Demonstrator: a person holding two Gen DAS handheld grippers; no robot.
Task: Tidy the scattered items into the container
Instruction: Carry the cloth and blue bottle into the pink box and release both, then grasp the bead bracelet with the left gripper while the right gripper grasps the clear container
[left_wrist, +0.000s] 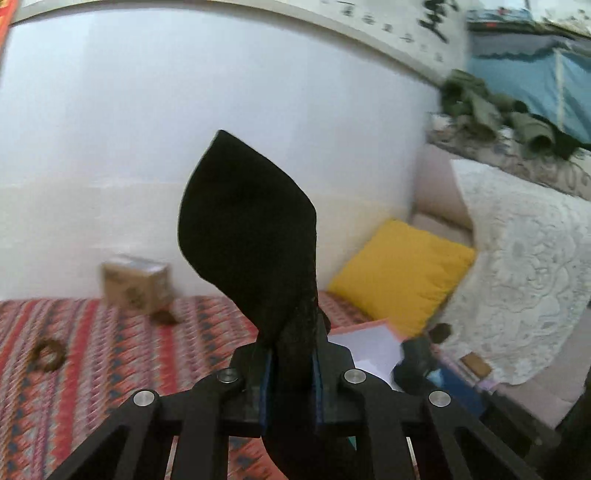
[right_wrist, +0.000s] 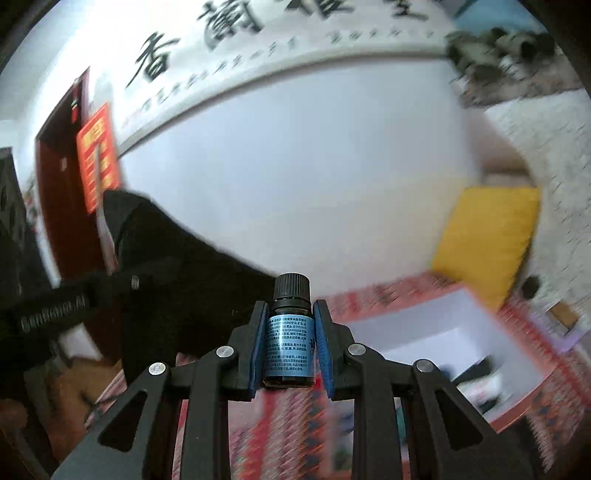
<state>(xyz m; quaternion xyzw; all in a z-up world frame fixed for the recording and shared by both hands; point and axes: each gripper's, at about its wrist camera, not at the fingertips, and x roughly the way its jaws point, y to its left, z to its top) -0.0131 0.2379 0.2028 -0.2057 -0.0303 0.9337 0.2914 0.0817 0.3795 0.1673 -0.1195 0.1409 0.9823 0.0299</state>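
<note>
My left gripper (left_wrist: 292, 363) is shut on a black piece of cloth (left_wrist: 247, 229) that stands up between its pads, lifted above the patterned bedspread. My right gripper (right_wrist: 290, 332) is shut on a small dark bottle with a blue label and black cap (right_wrist: 289, 343), held upright in the air. The white open box (right_wrist: 454, 332) lies low right in the right wrist view with dark items inside; its edge (left_wrist: 369, 350) also shows right of the left gripper. The black cloth and the other gripper (right_wrist: 147, 280) appear at the left of the right wrist view.
A red patterned bedspread (left_wrist: 92, 350) holds a small cardboard box (left_wrist: 136, 282), a brown ring (left_wrist: 46, 354) and a brown scrap (left_wrist: 166, 317). A yellow cushion (left_wrist: 402, 273) and a white lace cover (left_wrist: 528, 266) lie to the right. The white wall is behind.
</note>
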